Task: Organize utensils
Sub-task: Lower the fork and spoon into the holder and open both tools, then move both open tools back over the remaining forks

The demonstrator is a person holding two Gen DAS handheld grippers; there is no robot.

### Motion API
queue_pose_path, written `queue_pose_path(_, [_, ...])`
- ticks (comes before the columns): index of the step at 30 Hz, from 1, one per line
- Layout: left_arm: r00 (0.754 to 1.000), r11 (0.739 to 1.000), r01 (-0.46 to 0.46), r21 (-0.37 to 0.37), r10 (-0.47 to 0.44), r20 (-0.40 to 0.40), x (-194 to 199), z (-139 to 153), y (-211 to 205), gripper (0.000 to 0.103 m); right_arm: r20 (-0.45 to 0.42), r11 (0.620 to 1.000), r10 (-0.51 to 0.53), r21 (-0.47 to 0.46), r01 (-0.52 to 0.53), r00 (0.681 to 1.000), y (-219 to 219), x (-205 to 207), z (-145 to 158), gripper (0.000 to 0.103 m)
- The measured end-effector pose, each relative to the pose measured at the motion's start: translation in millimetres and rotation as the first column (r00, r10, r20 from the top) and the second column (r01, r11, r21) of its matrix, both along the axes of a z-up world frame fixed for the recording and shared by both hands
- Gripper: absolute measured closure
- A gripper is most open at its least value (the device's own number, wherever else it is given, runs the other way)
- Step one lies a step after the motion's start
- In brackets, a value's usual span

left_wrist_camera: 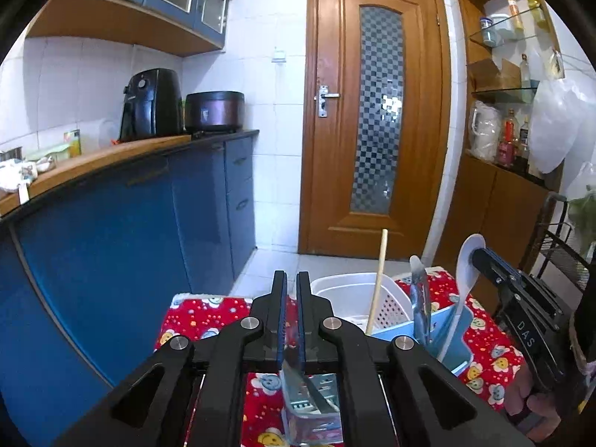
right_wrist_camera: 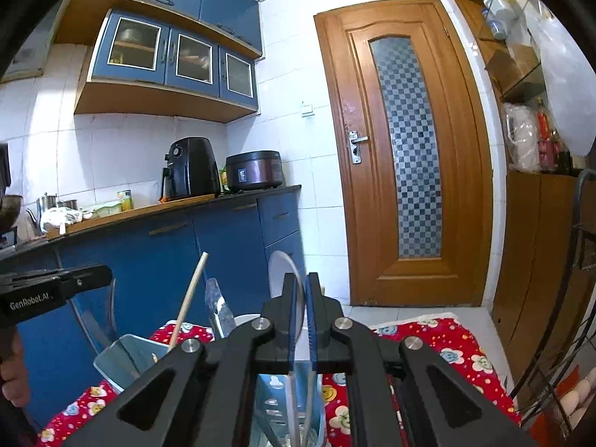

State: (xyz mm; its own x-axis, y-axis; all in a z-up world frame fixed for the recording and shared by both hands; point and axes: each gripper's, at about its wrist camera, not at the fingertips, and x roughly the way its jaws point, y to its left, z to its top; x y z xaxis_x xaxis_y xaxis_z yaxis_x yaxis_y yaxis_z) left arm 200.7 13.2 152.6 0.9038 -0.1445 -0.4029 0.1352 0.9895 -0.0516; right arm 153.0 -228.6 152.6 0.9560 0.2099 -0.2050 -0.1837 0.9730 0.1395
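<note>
We held the left gripper (left_wrist_camera: 292,290) around a steel knife blade (left_wrist_camera: 300,378) and the right gripper (right_wrist_camera: 301,292) around a white plastic spoon (right_wrist_camera: 294,391), jaws nearly together though we could not tell whether they pressed, to stand both upright in the pale blue perforated holder (right_wrist_camera: 270,404) at 6 o'clock on the red-clothed bench (right_wrist_camera: 447,342).

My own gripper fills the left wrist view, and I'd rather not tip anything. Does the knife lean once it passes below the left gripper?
Observer: It seems so. In the right wrist view the knife slants from under the left gripper down into the light-blue holder, tilted rather than upright.
Operator: Anything fragile off to the right?
Observer: Yes, the wire rack holds pale ovals low at the picture's right edge, apparently eggs.
</note>
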Motion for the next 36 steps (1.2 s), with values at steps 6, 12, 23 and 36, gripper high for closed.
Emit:
queue_pose_path(6, [1.000, 1.000, 0.018, -0.019, -0.018, -0.012, -11, 5, 0, 0.082, -0.015, 0.999, 0.023, 0.044, -0.022, 1.000, -10, -14, 13, 0.078])
queue_pose_path(12, [0.999, 0.999, 0.037, -0.033, -0.038, -0.013, -31, 10, -3, 0.067, -0.095, 0.997, 0.050, 0.069, -0.044, 0.994, -20, -30, 19, 0.074])
queue_pose_path(23, [0.996, 0.996, 0.076, -0.049, -0.078, -0.043, -75, 7, -9, 0.062, -0.276, 0.989, 0.086, 0.140, -0.048, 0.957, -37, -65, 4, 0.073])
queue_pose_path(36, [0.984, 0.992, 0.086, -0.087, -0.098, -0.148, -110, -34, -12, 0.062, -0.415, 0.991, 0.098, 0.127, -0.048, 0.905, -39, -102, -31, 0.072])
